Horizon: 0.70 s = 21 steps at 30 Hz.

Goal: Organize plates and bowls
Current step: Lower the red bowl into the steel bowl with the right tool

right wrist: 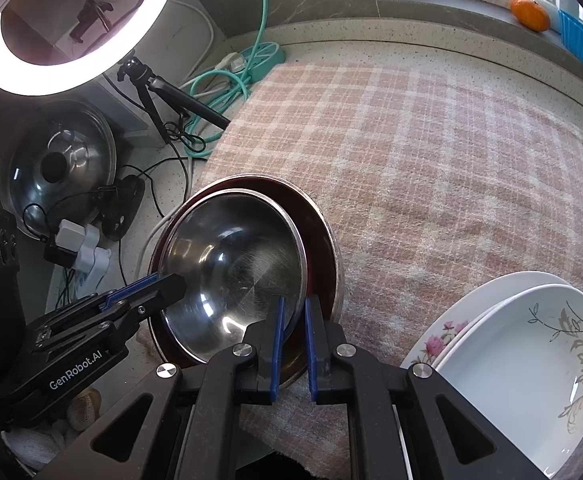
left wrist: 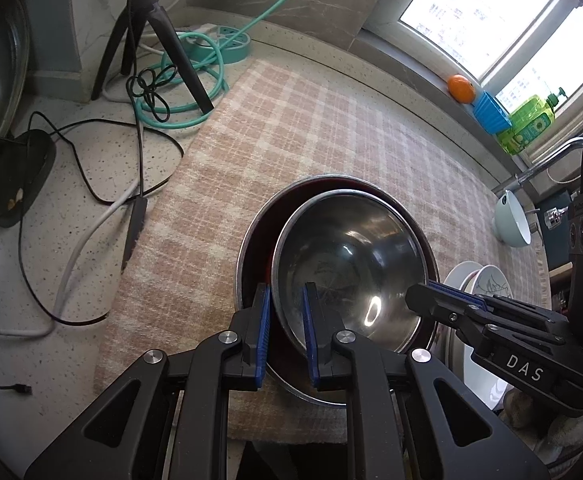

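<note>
Two tongs grip one steel bowl point(left wrist: 347, 264) nested inside a larger red-lined bowl point(left wrist: 257, 240) on the checked cloth point(left wrist: 291, 128): left tongs point(left wrist: 287, 300) and right tongs point(right wrist: 293, 312) each clamp its rim. White plates point(right wrist: 523, 344) sit beside.

Orange point(left wrist: 460, 88) on sill, tripod point(left wrist: 153, 40) beside cables.

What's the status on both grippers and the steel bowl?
Left gripper shut on steel bowl rim, right gripper on opposite rim. Bowl nested in larger red-lined bowl. White plates stacked beside, nothing blocking.
</note>
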Motion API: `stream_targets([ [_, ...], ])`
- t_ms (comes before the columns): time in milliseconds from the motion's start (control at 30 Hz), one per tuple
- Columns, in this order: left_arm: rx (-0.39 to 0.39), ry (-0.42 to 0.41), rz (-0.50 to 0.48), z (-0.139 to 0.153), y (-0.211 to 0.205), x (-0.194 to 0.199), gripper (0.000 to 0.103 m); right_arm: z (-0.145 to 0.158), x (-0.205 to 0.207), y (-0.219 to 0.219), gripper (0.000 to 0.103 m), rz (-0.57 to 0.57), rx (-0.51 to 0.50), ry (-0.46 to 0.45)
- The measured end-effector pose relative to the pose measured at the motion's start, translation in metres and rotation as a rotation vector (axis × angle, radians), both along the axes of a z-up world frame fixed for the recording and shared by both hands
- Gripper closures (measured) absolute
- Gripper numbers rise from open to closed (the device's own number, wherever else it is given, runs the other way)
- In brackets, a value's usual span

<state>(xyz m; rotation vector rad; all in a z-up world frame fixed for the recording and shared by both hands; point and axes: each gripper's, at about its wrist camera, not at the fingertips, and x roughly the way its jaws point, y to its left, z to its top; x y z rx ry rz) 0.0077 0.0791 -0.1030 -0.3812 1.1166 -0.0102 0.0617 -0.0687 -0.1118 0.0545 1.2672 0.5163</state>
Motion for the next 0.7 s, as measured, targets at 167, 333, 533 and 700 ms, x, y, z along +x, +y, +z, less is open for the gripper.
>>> stream_targets([
  [167,0.002,0.004,-0.001,-0.0007,-0.0003,0.0011,0.089,0.0015,-0.0004,0.0013,0.092,0.003,-0.009,-0.004],
  [333,0.002,0.006,-0.001,-0.0013,0.0009,0.0013,0.089,0.002,0.0003,0.001,0.092,0.004,-0.012,-0.002],
  [533,0.002,0.001,0.007,-0.001,0.0028,0.0011,0.089,0.0028,0.0009,-0.0002,0.089,0.005,-0.015,-0.013],
  [700,-0.003,0.0,0.015,-0.0004,0.0032,0.0004,0.089,0.0043,0.0001,-0.0001,0.089,0.006,-0.017,-0.016],
])
